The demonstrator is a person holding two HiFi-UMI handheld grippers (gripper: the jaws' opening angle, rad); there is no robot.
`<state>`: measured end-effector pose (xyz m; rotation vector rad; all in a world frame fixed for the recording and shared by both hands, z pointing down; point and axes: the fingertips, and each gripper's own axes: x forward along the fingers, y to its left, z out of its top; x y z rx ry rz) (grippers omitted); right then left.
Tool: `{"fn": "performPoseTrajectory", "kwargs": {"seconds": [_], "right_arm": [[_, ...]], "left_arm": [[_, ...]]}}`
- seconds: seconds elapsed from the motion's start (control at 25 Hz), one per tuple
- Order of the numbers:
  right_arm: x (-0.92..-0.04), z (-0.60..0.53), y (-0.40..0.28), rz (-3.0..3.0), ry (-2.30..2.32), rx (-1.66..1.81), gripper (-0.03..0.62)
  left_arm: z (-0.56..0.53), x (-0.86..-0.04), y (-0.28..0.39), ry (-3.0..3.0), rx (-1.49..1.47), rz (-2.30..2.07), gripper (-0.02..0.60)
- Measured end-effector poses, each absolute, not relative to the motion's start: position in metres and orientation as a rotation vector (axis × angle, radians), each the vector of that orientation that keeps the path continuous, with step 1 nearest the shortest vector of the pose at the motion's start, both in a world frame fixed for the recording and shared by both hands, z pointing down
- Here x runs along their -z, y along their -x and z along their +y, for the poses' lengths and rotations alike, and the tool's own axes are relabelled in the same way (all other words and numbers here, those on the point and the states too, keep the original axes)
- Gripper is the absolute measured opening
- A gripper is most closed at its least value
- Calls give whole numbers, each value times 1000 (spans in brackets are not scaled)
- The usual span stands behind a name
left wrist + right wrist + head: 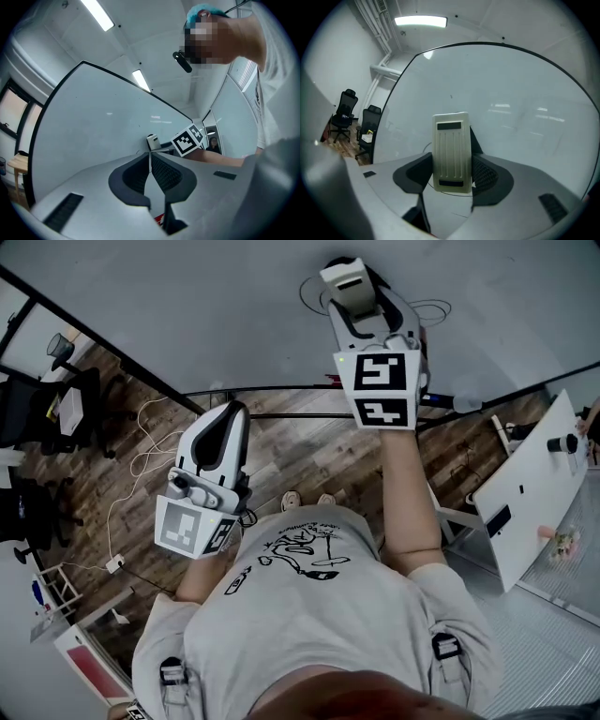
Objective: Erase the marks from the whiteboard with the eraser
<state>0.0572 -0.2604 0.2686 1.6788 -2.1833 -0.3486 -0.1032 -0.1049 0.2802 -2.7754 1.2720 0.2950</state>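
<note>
The whiteboard fills the top of the head view. My right gripper is raised against it, shut on a cream ribbed eraser. Thin black pen marks curl on the board on both sides of the eraser. In the right gripper view the eraser stands upright between the jaws, with a thin black mark just below it on the board. My left gripper hangs lower, by the board's bottom edge, its jaws shut on nothing. The left gripper view shows its closed fingertips and the eraser beyond.
Below the board lies a wooden floor with white cables. Black office chairs stand at the left, also seen as chairs in the right gripper view. A white table stands at the right. The person's shoes are near the board's base.
</note>
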Motion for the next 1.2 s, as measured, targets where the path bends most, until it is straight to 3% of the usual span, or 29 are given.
{"fn": "performPoseTrajectory", "kwargs": {"seconds": [0.56, 1.2], "right_arm": [[-267, -260, -262, -1949, -2034, 238, 258], [-297, -279, -236, -1944, -1944, 272, 256]], "left_arm": [[-115, -281, 59, 2836, -276, 1155, 32], [-125, -285, 46, 2851, -251, 1144, 32]]}}
